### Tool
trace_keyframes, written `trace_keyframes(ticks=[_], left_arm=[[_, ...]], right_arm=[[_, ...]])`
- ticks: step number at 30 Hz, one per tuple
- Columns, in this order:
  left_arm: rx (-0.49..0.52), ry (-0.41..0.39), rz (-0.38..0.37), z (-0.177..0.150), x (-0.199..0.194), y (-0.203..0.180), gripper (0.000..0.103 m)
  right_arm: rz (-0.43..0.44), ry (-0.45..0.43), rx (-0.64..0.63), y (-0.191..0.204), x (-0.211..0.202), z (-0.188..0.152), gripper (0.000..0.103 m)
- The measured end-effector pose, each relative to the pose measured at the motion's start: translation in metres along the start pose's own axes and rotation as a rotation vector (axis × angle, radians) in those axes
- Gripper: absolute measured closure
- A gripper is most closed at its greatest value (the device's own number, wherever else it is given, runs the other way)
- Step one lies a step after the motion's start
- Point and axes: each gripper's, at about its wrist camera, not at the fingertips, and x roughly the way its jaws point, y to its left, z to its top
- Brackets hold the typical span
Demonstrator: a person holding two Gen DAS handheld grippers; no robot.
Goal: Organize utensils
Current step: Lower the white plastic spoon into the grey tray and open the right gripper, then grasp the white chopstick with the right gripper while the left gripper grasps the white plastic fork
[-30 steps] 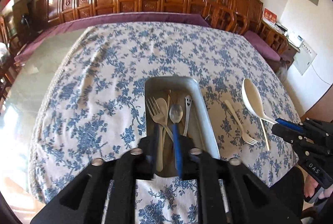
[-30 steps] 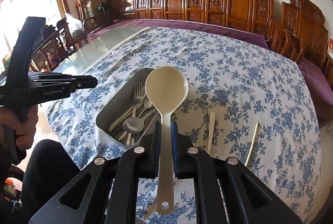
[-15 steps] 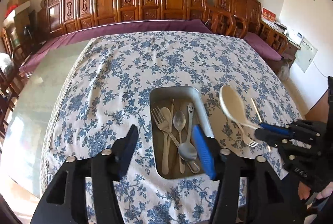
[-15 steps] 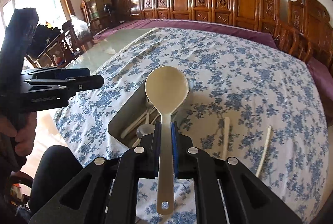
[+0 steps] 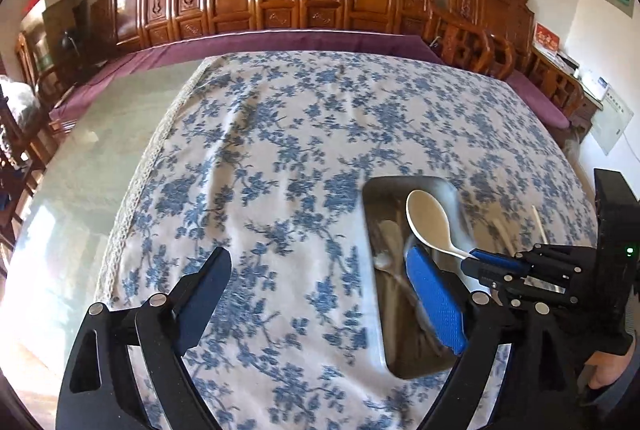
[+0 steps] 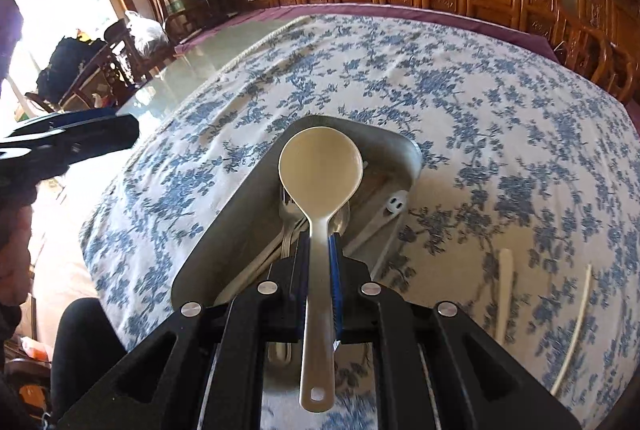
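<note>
Spoon clamped in right tool, over tray.

The left gripper hangs over the flowered cloth on the bench, its jaws opening with nothing between them. To its right lies a metal tray of blurred cutlery. Over it the right gripper pinches the handle of a white spoon, bowl above the tray. One stick lies beyond.
</note>
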Motion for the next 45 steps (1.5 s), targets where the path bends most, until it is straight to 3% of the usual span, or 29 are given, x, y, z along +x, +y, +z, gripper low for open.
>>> trace_keyframes(ticks=[5, 10, 15, 18, 22, 28, 34, 39, 45], left_arm=[[-0.023, 0.010, 0.007, -0.003, 0.006, 0.016, 0.017], [-0.023, 0.016, 0.019, -0.006, 0.006, 0.024, 0.017], [-0.019, 0.018, 0.028, -0.008, 0.002, 0.025, 0.017], [-0.012, 0.012, 0.026, -0.008, -0.003, 0.021, 0.017], [-0.003, 0.008, 0.019, -0.006, -0.005, 0.010, 0.017], [0.030, -0.015, 0.003, -0.006, -0.010, -0.015, 0.017], [0.046, -0.022, -0.024, -0.006, -0.011, -0.044, 0.017], [0.080, -0.022, -0.038, -0.005, -0.012, -0.070, 0.017], [0.099, -0.011, -0.065, -0.008, -0.011, -0.095, 0.017]], right_arm=[[-0.030, 0.020, 0.023, 0.003, 0.024, 0.009, 0.092], [0.006, 0.038, 0.041, 0.009, 0.034, 0.014, 0.091], [0.055, 0.026, 0.057, 0.012, 0.031, 0.013, 0.089], [0.074, 0.008, 0.052, 0.010, 0.022, 0.014, 0.082], [0.091, -0.028, 0.061, 0.000, 0.002, 0.014, 0.082], [0.041, -0.095, 0.070, -0.029, -0.038, 0.006, 0.082], [-0.064, -0.123, 0.060, -0.066, -0.078, -0.019, 0.082], [-0.138, -0.114, 0.091, -0.103, -0.097, -0.041, 0.071], [-0.222, -0.069, 0.133, -0.146, -0.104, -0.076, 0.068]])
